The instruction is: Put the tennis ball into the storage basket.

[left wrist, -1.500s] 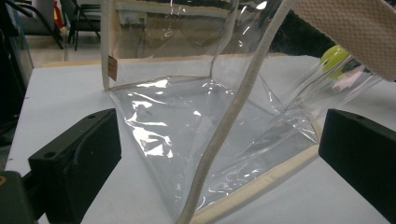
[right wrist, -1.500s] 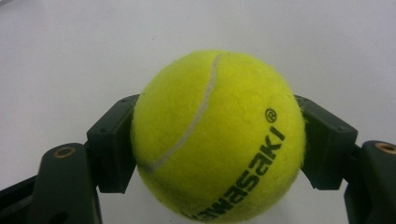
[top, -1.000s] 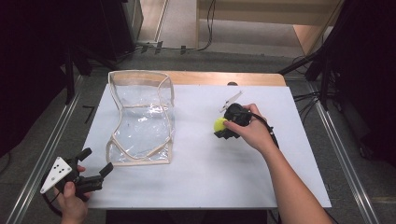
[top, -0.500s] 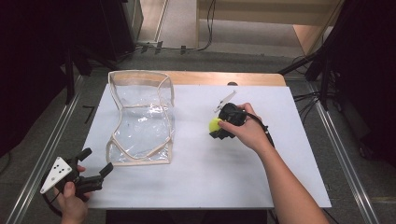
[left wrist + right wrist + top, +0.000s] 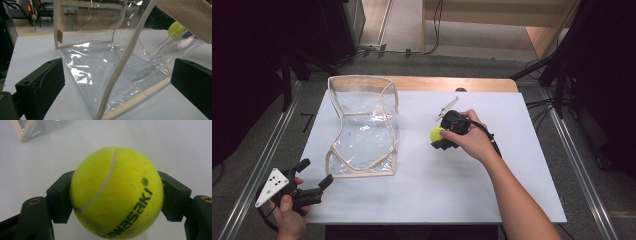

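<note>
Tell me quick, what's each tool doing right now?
Left tool: open, holding nothing, facing the clear bag.
Right tool: closed on the tennis ball.

The right gripper point(image 5: 443, 138) clamps a tennis ball point(image 5: 436, 133) beside the clear bag point(image 5: 362, 127) on the white table point(image 5: 452, 185).

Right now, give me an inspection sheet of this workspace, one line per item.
Surface: white table top, flat, on a wooden board.
Job's things: yellow tennis ball gripped above the table; clear plastic bag with beige trim standing open at the left.
Clutter: nothing seen.
Grippers: right gripper shut on the ball, jaws pressing both its sides; left gripper open, at the table's near left corner, jaws toward the bag and apart from it.
Cables: black cable trails over the right hand; more cables on the floor at right.
Surroundings: metal rails along the table, dark stands beyond.
</note>
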`<state>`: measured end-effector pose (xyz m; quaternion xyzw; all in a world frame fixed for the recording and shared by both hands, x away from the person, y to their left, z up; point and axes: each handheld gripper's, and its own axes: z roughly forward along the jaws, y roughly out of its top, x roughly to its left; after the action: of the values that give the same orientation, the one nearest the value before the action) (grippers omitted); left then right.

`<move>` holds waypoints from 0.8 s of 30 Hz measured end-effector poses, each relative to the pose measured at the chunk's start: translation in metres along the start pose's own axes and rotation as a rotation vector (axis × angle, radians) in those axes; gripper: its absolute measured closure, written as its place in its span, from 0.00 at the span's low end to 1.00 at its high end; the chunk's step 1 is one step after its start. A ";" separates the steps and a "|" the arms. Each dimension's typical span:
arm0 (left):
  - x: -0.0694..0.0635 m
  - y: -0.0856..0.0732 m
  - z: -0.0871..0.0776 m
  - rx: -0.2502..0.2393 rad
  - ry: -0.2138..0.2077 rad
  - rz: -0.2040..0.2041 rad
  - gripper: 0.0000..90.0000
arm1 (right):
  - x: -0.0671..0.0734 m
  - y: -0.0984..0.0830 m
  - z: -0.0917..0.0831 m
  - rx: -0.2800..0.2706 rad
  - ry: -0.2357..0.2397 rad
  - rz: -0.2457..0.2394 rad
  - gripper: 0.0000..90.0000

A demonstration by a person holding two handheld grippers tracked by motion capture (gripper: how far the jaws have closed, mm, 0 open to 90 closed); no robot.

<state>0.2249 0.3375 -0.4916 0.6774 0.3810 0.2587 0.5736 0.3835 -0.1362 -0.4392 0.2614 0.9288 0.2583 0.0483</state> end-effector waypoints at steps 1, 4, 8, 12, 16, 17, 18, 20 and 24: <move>0.000 0.000 0.000 0.000 0.000 0.000 0.00 | 0.000 0.001 0.000 0.002 0.002 -0.005 0.26; 0.000 0.000 0.000 0.001 -0.001 0.001 0.00 | 0.002 0.002 0.000 0.000 0.006 -0.006 0.26; 0.000 0.000 0.000 0.001 0.000 0.001 0.00 | 0.004 0.005 0.001 -0.003 0.010 -0.010 0.26; 0.000 0.000 0.000 0.000 -0.001 0.001 0.00 | 0.005 0.007 0.002 -0.003 0.015 -0.020 0.26; 0.000 0.000 0.000 0.000 -0.001 0.001 0.00 | 0.008 0.010 0.003 -0.005 0.021 -0.019 0.26; 0.000 0.000 0.000 0.000 -0.001 0.001 0.00 | 0.008 0.011 0.003 -0.003 0.021 -0.023 0.26; 0.000 0.000 0.000 0.000 -0.002 0.002 0.00 | 0.008 0.011 0.004 -0.006 0.021 -0.028 0.26; 0.000 0.000 0.000 0.000 -0.002 0.002 0.00 | 0.010 0.012 0.005 -0.003 0.022 -0.023 0.26; 0.000 0.000 0.000 0.001 -0.002 0.004 0.00 | 0.011 0.015 0.006 -0.004 0.026 -0.034 0.26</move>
<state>0.2246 0.3375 -0.4914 0.6788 0.3789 0.2590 0.5732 0.3824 -0.1167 -0.4359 0.2421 0.9332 0.2625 0.0411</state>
